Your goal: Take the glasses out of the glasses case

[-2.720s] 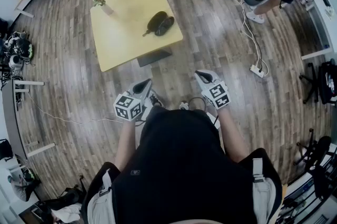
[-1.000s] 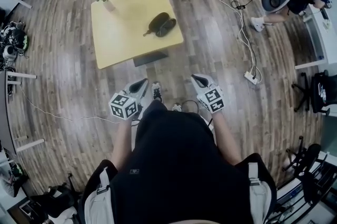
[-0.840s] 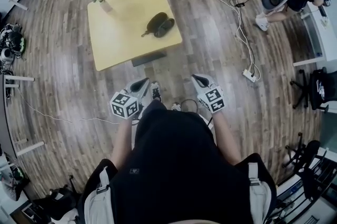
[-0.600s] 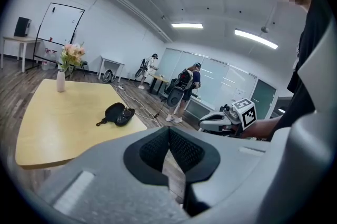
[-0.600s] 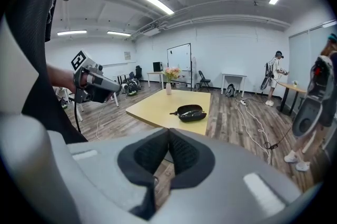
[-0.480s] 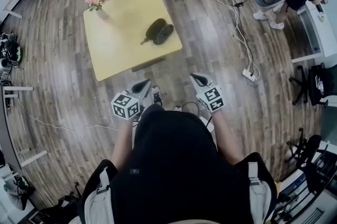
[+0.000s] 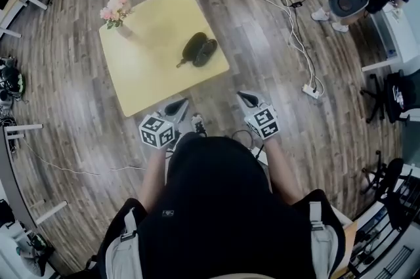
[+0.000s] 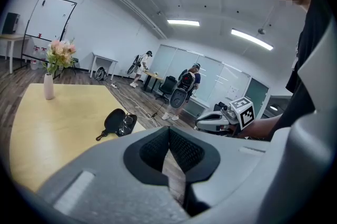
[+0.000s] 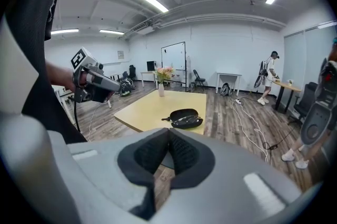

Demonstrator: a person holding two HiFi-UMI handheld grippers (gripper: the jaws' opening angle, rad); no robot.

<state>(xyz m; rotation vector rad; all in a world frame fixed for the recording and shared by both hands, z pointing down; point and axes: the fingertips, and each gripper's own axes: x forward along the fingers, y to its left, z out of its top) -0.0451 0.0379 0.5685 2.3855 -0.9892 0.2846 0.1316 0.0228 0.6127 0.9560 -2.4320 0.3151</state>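
Glasses [image 9: 185, 120] lie in the open glasses case [image 7: 199, 49] on the yellow worktop [image 7: 144, 74]. They are well ahead of both claws: ahead and to the right of the left claw [image 7: 178, 102], ahead and to the left of the right claw [image 7: 243, 96].

They will likely be light and fragile (a thin frame, lenses that scratch and smear). The hold belongs on the bridge or on a temple arm near its hinge, never on a lens, and with a soft squeeze.

The case is a dark oval clamshell with its lid swung open beside the lower half. A short strap [image 7: 182, 62] trails off the end nearer the left claw. It looks stiff but light enough to slide, so one claw may need to pin it. The glasses show only as pale glints across the dark lower half, and their frame is too small to make out.

The left claw is clenched, pads meeting, with nothing between them. The right claw is likewise clenched and empty. Neither touches the worktop or the case.
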